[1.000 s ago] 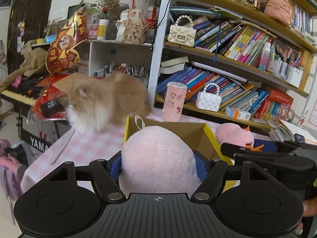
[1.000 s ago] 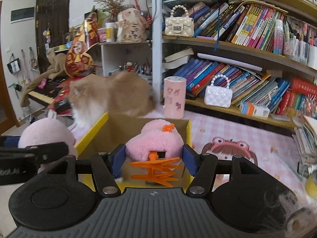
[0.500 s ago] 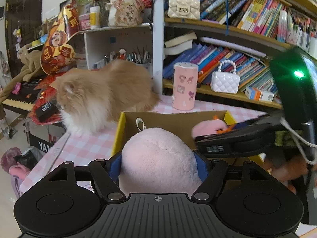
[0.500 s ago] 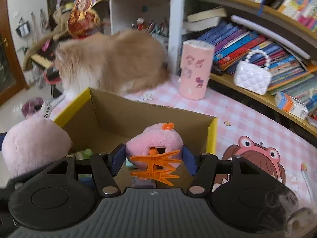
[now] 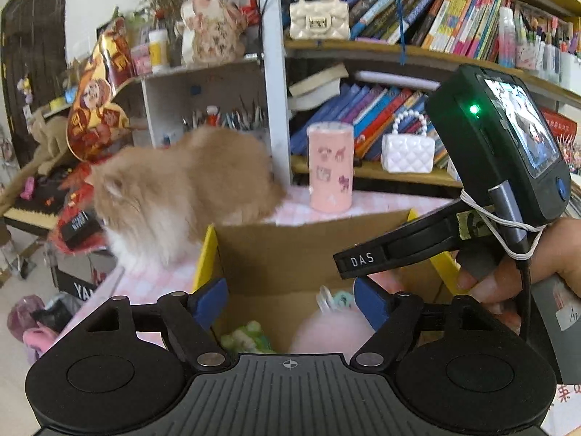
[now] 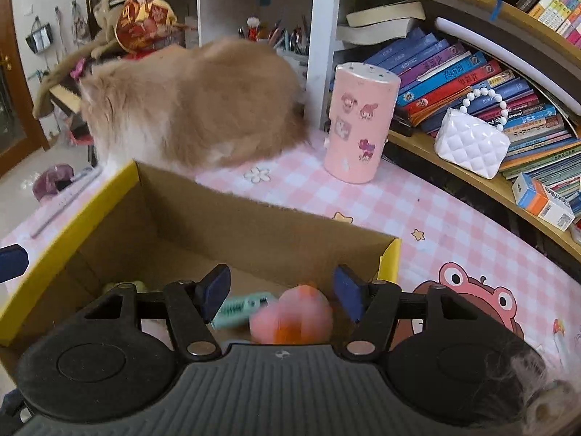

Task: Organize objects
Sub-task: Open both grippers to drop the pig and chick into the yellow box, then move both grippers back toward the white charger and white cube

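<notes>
An open cardboard box (image 5: 276, 247) with yellow outer sides stands on the pink checked table; it also shows in the right wrist view (image 6: 225, 225). My left gripper (image 5: 290, 299) is open over the box, and a pale pink plush (image 5: 330, 332) lies blurred below it inside the box. My right gripper (image 6: 281, 292) is open over the box's right end, and a pink plush with orange parts (image 6: 290, 319) is blurred below it. A green clip (image 6: 241, 307) and a green item (image 5: 245, 338) lie on the box floor.
A fluffy orange cat (image 6: 189, 105) sits on the table behind the box. A pink cylinder (image 6: 357, 123) stands by the bookshelf, and a white quilted purse (image 6: 472, 143) sits on the lower shelf. The right gripper's body and the hand holding it (image 5: 501, 189) cross the left wrist view.
Both grippers have opened and let go of their plush toys, which have dropped into the box. Both grippers have moved forward over the box.
</notes>
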Motion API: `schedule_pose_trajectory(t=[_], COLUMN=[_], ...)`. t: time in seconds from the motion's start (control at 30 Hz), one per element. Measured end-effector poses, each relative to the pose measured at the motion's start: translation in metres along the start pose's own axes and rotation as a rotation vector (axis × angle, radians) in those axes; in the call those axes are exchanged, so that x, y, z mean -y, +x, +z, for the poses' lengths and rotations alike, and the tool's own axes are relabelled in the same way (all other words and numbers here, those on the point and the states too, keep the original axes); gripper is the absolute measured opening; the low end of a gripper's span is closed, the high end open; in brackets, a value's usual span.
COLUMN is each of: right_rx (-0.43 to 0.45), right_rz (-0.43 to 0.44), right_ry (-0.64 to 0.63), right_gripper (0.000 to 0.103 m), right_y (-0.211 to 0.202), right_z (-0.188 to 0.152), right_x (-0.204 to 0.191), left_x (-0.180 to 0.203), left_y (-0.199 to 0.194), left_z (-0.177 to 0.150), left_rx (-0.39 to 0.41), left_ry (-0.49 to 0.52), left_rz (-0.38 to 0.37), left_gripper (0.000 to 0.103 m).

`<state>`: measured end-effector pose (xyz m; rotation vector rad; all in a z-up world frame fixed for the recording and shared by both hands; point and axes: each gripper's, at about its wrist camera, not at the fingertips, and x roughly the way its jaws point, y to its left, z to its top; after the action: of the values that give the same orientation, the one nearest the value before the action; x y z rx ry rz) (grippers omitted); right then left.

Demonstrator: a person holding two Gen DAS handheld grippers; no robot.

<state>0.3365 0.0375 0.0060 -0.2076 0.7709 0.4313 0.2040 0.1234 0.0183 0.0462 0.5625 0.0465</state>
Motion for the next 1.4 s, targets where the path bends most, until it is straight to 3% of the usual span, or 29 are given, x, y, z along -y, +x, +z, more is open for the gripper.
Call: schedule_pose_trajectory(t=[0.47, 0.9, 1.4], right_rx=[0.151, 0.269, 0.184], right_rz=[-0.027, -0.084, -0.156], right_ry=[0.069, 0.046, 0.083], right_gripper=[0.059, 0.059, 0.06], right_y=[-0.082, -0.175, -0.209], right_z=[-0.023, -0.087, -0.178], right_x=[-0.02, -0.079, -0.121], left_x=[-0.032, -0.068, -0.068], left_y=[-0.059, -0.126, -0.163], left_z=[-0.003, -0.05, -0.1], left_rx=[0.055, 0.054, -0.031], left_ry=[-0.136, -0.225, -0.208], left_rz=[0.0, 0.052, 0.049], left_gripper=[0.086, 0.092, 0.093])
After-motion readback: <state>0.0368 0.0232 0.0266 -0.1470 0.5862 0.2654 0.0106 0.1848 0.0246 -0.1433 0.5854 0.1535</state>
